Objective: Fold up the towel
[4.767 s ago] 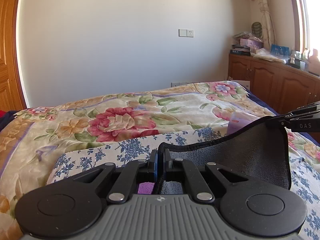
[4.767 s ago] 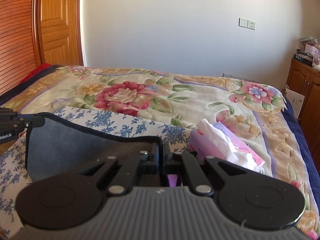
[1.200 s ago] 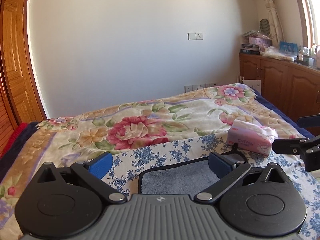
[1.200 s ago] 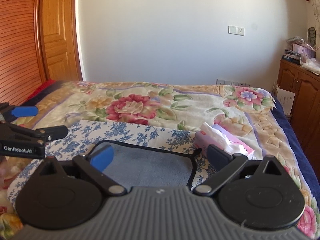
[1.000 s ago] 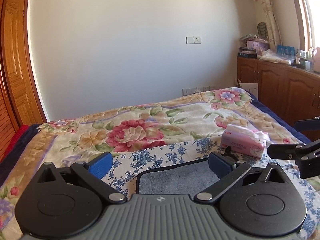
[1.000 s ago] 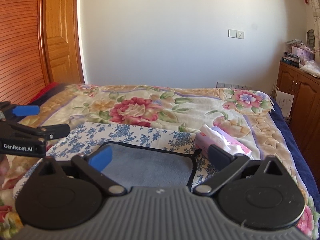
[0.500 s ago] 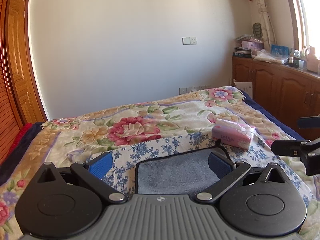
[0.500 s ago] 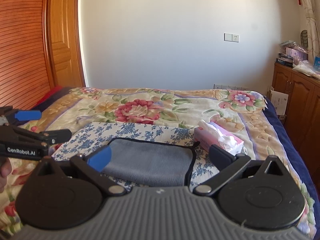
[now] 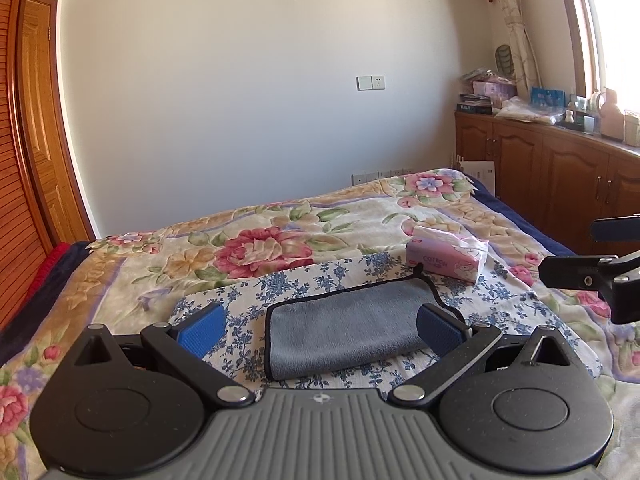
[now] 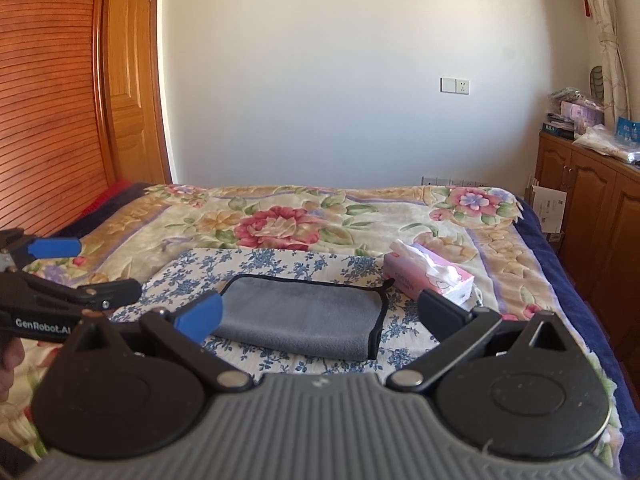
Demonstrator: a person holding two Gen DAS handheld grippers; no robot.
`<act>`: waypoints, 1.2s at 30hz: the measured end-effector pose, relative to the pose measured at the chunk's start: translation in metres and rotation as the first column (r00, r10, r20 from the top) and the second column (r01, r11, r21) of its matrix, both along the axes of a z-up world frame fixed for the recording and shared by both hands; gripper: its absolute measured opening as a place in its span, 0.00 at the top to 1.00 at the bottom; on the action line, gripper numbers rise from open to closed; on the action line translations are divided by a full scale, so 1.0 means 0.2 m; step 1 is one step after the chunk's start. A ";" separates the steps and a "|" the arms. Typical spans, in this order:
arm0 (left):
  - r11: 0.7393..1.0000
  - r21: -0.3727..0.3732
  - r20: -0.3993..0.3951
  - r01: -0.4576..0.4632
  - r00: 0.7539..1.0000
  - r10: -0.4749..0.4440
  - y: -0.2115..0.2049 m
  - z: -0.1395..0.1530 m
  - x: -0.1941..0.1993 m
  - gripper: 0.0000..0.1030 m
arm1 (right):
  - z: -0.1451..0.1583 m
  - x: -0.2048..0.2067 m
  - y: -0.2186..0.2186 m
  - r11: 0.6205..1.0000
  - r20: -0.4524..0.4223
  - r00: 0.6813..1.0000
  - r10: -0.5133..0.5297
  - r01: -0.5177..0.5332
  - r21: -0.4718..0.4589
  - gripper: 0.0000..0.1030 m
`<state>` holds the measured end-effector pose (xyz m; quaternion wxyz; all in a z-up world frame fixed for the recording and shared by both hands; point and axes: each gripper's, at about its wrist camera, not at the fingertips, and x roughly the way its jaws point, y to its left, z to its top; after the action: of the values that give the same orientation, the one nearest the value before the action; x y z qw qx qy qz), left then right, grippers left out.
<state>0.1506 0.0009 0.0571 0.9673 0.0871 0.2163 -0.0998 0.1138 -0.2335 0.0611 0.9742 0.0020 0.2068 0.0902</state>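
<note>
Since the grey towel [image 9: 344, 328] lies flat as a doubled rectangle with black piping along its edges, at least one fold appears complete; whether a 2nd fold is req'd can't be judged from the task wording alone. The top layer sits roughly square on the lower one, no loose corner visible, hanging loop at the far right corner.

Location: towel rests on the blue-floral cloth [image 9: 320, 276] spread over the flowered bedspread [image 10: 280, 216], with a pink tissue pack [image 10: 430, 276] just beside its far right corner, apart from it.

Left gripper [image 9: 320, 324]: jaws wide open, holding nothing. Towel lies ahead of and below the fingertips, between them in view; no contact.

Right gripper [image 10: 320, 312]: jaws wide open, empty. Towel likewise ahead and below, framed between the two fingers, slightly left of ctr; no contact.

Each gripper shows at the edge of the other's view, flanking the towel, both clear of the fabric.

Est. status: fold done or near done; remaining work, if any, is one more fold.
</note>
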 end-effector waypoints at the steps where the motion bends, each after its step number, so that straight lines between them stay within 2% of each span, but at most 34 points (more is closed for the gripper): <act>1: 1.000 -0.001 0.000 -0.002 1.000 0.002 0.00 0.00 -0.02 0.00 | 0.01 -0.01 0.00 1.000 0.004 1.000 -0.001 0.001 0.000 0.00; 16: 1.000 -0.023 0.010 -0.015 1.000 0.015 0.00 0.04 -0.23 0.00 | 0.00 -0.20 -0.02 0.999 0.019 1.000 -0.019 0.018 0.028 0.00; 36: 0.999 -0.035 -0.005 -0.033 0.999 0.033 0.04 -0.07 -0.39 0.00 | -0.08 -0.34 -0.02 0.999 0.019 0.999 -0.034 0.033 0.031 0.00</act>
<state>0.0725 0.0090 0.0435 0.9697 0.0664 0.2182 -0.0879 0.0452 -0.2367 0.0450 0.9774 0.0194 0.1957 0.0769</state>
